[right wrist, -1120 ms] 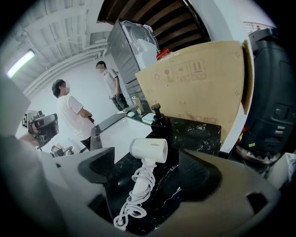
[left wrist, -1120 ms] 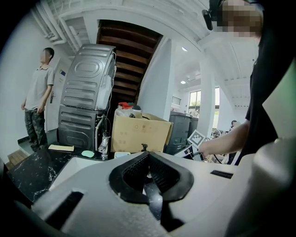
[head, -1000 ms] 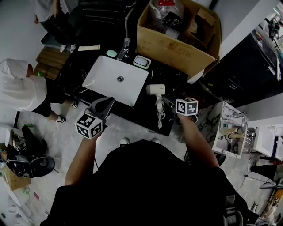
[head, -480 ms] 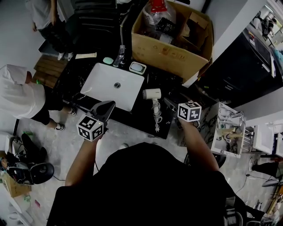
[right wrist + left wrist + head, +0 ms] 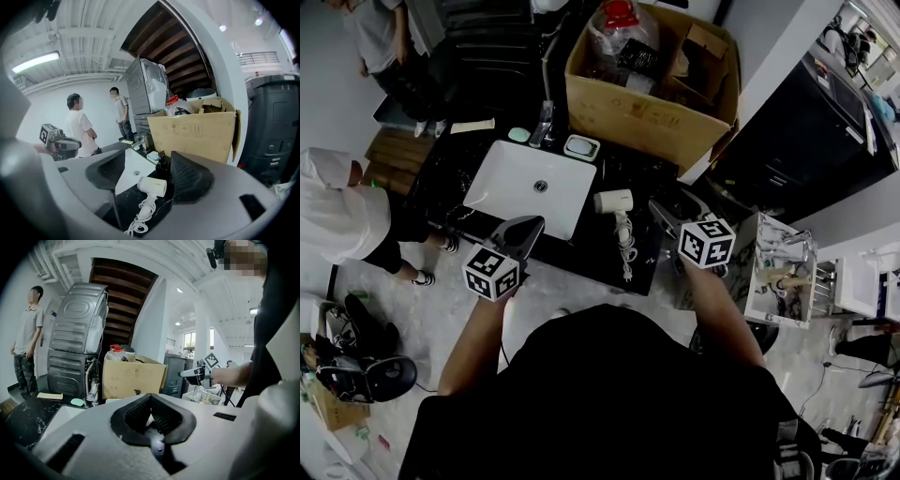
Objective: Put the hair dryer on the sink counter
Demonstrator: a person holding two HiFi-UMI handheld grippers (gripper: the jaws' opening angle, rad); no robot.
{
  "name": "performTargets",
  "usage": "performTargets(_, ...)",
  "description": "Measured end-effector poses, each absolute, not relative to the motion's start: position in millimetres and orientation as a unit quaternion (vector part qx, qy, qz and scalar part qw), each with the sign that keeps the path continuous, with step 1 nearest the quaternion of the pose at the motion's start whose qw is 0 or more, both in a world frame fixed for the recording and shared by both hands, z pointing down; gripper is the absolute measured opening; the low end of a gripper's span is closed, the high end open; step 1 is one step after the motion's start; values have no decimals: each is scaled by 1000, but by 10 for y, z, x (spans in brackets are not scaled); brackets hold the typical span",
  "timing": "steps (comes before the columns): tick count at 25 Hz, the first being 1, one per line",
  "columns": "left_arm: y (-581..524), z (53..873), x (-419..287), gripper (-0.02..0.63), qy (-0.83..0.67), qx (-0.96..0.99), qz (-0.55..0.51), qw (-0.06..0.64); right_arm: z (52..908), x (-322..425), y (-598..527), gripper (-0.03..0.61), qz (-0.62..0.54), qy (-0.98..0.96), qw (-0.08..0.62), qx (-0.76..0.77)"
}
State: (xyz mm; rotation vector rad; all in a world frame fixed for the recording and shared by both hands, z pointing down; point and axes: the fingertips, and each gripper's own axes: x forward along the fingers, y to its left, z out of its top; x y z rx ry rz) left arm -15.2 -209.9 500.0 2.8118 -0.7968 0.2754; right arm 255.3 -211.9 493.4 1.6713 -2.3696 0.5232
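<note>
The hair dryer [image 5: 613, 201] lies on its side on the dark sink counter [image 5: 591, 246], just right of the white basin [image 5: 525, 183]. Its handle is turned toward the near edge, and its cord [image 5: 627, 258] is bunched loosely off the handle's end, close to that edge. By this lie, the placing is judged done.

The right gripper [image 5: 146, 161] is held near and to the right of the dryer, clear of it. Its jaws are spread apart with nothing between them, and the dryer is framed beyond the gap. The left gripper [image 5: 150, 398] is held at the near left, over the near edge of the counter by the basin. Its jaws are brought together and nothing is caught in them.

The dryer is judged light and rigid, with a smooth plastic shell that may slip under the pads. The rounded barrel is thought a poor hold. The narrower handle, taken across its width close to the barrel, is judged the surer place. The cord is limp and would trail, so a snag on the counter's near edge is to be expected if the dryer is lifted again.
</note>
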Motion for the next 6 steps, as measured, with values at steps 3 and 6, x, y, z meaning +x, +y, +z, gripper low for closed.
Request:
performTargets(3, -2118, 5004, -99, 15, -265, 954, 94, 102, 4859, 2593, -2100, 279, 169, -798, 88, 571)
performTargets(6, -2145, 5002, -67, 15, -262, 955, 93, 101, 4800, 2632, -2092, 237, 161, -795, 80, 579)
